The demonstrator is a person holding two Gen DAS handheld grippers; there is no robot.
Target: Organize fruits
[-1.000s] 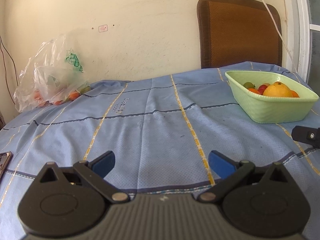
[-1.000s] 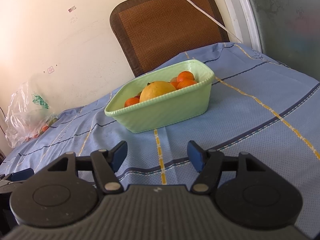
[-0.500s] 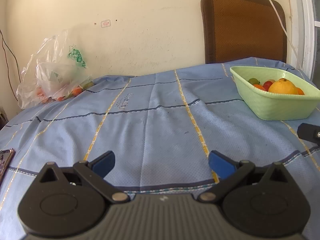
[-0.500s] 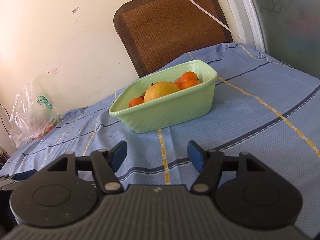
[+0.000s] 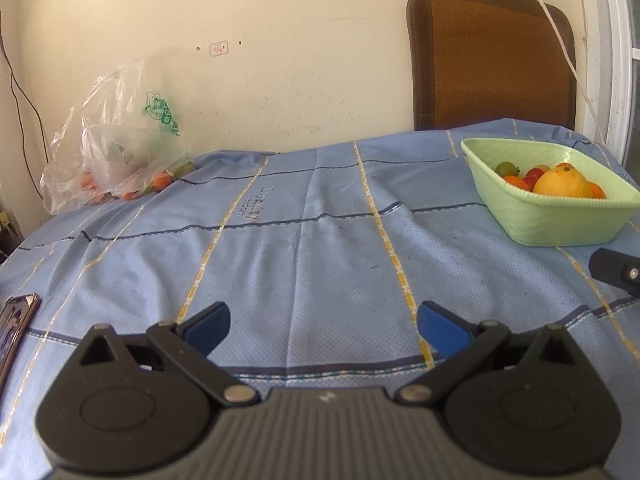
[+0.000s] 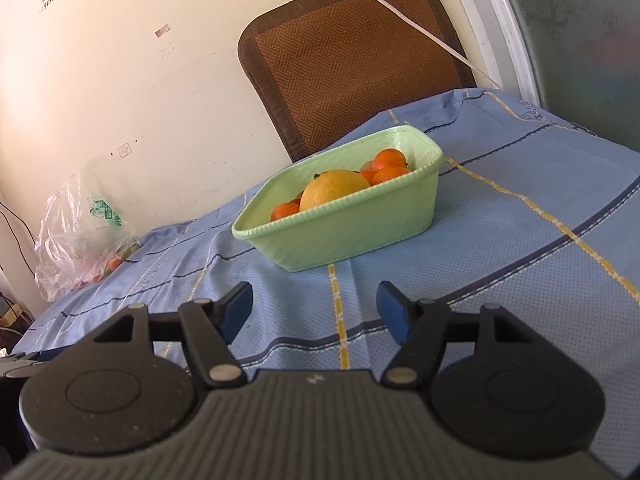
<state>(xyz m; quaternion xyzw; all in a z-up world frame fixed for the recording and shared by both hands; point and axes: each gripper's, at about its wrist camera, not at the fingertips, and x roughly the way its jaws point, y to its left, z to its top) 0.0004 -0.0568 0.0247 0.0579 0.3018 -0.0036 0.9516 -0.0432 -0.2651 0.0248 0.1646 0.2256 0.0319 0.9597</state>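
Observation:
A pale green basket [image 5: 560,224] [image 6: 360,232] stands on the blue tablecloth, holding a large yellow-orange citrus [image 5: 568,184] [image 6: 334,190], small oranges [image 6: 390,160] and red and green small fruits [image 5: 506,168]. A clear plastic bag [image 5: 116,152] [image 6: 76,256] with more small oranges lies at the far left by the wall. My left gripper [image 5: 324,326] is open and empty over the cloth's middle front. My right gripper [image 6: 316,310] is open and empty, a short way in front of the basket.
A brown chair back [image 5: 492,60] [image 6: 352,56] stands behind the table against the wall. A phone [image 5: 14,328] lies at the table's left edge. A white cable [image 6: 400,20] hangs from a wall plug. The right gripper's side [image 5: 616,272] shows at right.
Both grippers have shifted slightly; the basket sits a little farther off in both views. Both grippers stay open and empty.

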